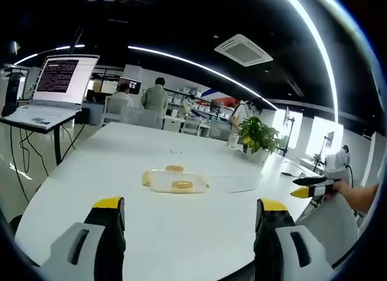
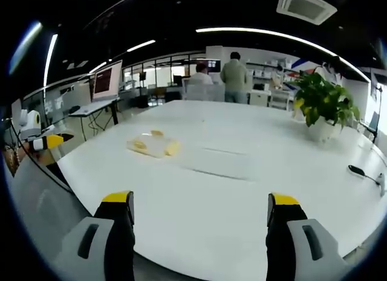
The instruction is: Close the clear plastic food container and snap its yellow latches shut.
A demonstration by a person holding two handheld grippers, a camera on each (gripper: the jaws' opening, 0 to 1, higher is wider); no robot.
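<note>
The clear plastic container (image 1: 175, 182) with yellow latches (image 1: 181, 185) sits on the white table (image 1: 121, 166), well ahead of my left gripper (image 1: 190, 216). That gripper is open, with nothing between its yellow-tipped jaws. A flat clear lid (image 1: 237, 183) lies on the table just right of the container. In the right gripper view the container (image 2: 152, 146) is far ahead to the left, the lid (image 2: 219, 163) beside it. My right gripper (image 2: 201, 203) hangs open over the table's near edge. The right gripper (image 1: 309, 188) enters the left gripper view, held by a hand.
A potted plant (image 2: 320, 106) stands on the far side of the table (image 2: 254, 136). A small black object (image 2: 358, 170) lies near the right edge. A laptop on a stand (image 1: 57, 81) is off the table's left side. People sit and stand at desks behind.
</note>
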